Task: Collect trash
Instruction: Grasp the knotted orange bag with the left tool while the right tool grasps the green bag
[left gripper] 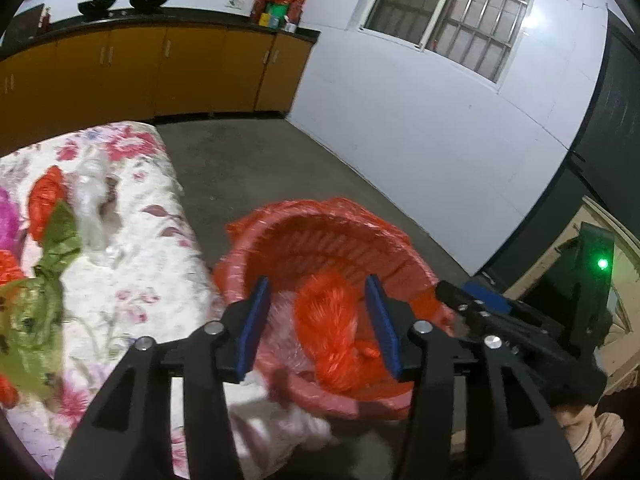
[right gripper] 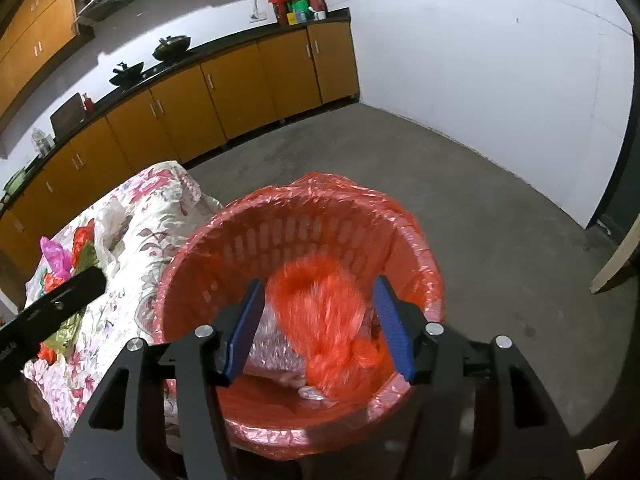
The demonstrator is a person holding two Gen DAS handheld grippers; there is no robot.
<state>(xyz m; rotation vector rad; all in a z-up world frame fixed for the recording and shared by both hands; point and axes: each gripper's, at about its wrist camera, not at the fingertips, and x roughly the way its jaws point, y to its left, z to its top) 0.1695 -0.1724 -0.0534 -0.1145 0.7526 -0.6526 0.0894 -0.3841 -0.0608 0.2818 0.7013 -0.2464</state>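
A pink waste basket lined with a red plastic bag [left gripper: 320,236] [right gripper: 304,216] stands on the floor beside the table. A crumpled red plastic bag [left gripper: 332,328] [right gripper: 324,320] is blurred between the open pads of both grippers, above the basket's inside. My left gripper [left gripper: 320,324] is open over the basket. My right gripper [right gripper: 318,326] is open over the basket too; its body shows in the left wrist view [left gripper: 520,320]. More crumpled bags lie on the table: red [left gripper: 46,200], green [left gripper: 40,300], white [left gripper: 92,200], magenta [right gripper: 56,258].
The table with a floral cloth [left gripper: 140,280] [right gripper: 132,240] is left of the basket. Orange cabinets with a dark counter [right gripper: 224,92] line the far wall. Bare concrete floor [right gripper: 500,240] lies to the right. A person [left gripper: 588,432] is at the lower right.
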